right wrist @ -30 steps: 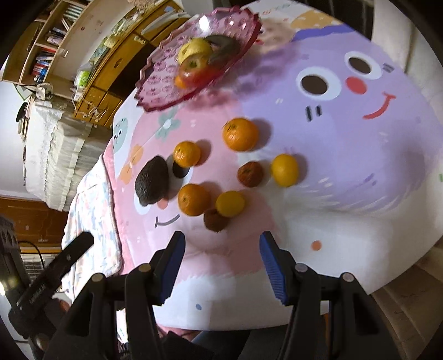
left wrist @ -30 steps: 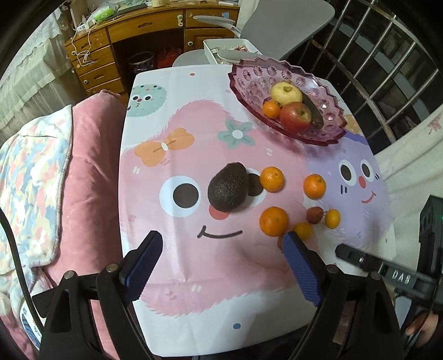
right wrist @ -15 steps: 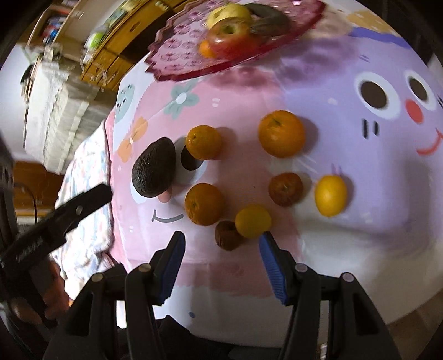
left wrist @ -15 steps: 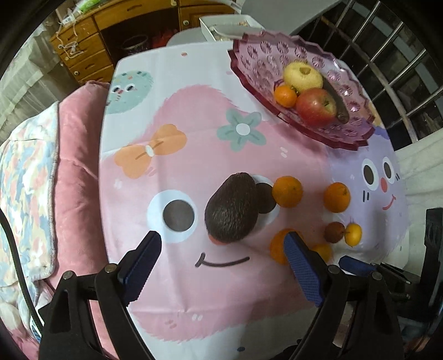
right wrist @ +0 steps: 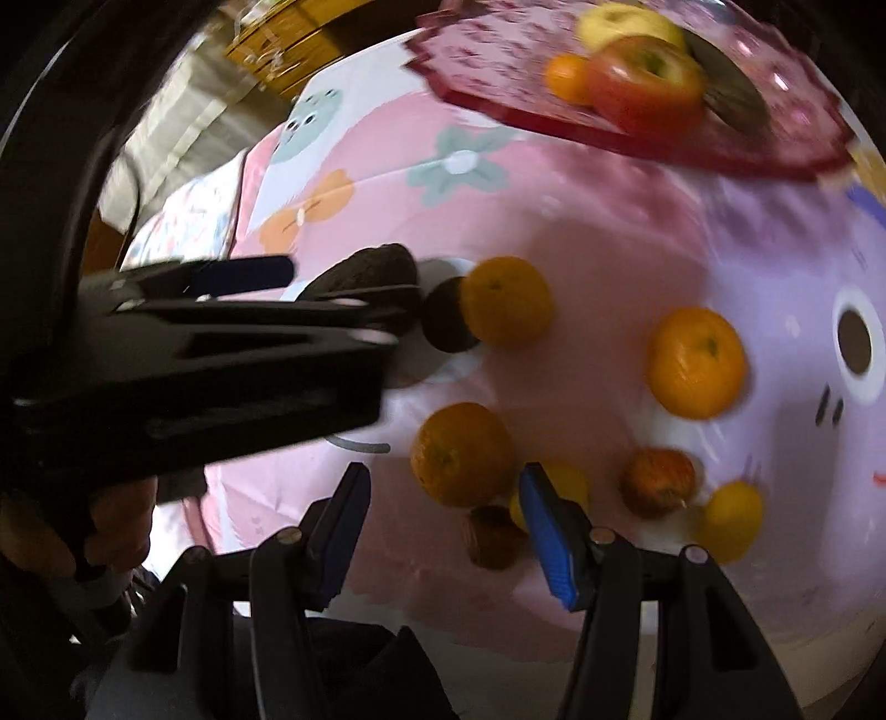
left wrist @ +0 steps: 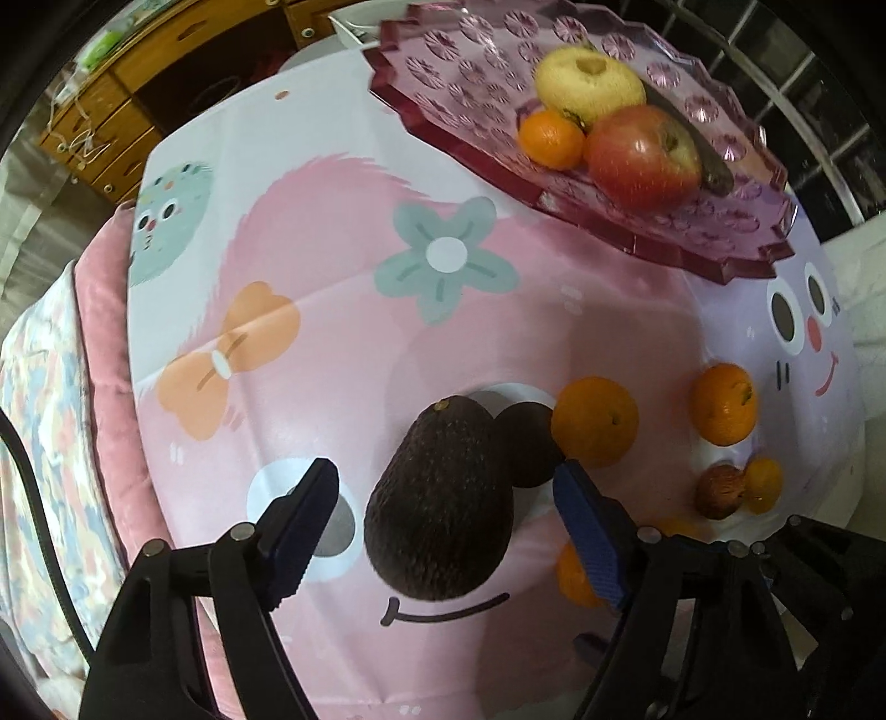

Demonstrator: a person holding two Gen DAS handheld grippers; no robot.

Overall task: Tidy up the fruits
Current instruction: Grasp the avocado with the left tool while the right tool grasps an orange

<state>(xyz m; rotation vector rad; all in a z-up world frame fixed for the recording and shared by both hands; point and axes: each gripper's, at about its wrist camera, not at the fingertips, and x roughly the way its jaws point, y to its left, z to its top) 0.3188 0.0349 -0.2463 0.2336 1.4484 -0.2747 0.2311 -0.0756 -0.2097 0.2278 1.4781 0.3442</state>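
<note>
A dark avocado (left wrist: 443, 498) lies on the cartoon tablecloth (left wrist: 343, 232). My left gripper (left wrist: 443, 484) points down over it, one finger on each side. Its jaws are closing, with a small gap still showing at both pads. Several oranges (left wrist: 595, 421) and a small brown fruit (left wrist: 720, 490) lie to the right. The purple glass plate (left wrist: 443, 72) at the back holds a yellow apple (left wrist: 587, 83), a red apple (left wrist: 642, 155) and an orange (left wrist: 551, 138). My right gripper (right wrist: 443, 493) is open, and an orange (right wrist: 462, 454) sits just ahead of its tips, untouched.
In the right wrist view the left gripper's black body (right wrist: 221, 354) fills the left side, held by a hand (right wrist: 33, 543). A pink cushion (left wrist: 105, 343) borders the table on the left. A wooden desk (left wrist: 183, 61) stands behind. Window bars (left wrist: 775, 50) are at the right.
Both grippers came down closer to the table. The left one moved over the avocado and its jaws narrowed around it. The right one rolled and neared the oranges.
</note>
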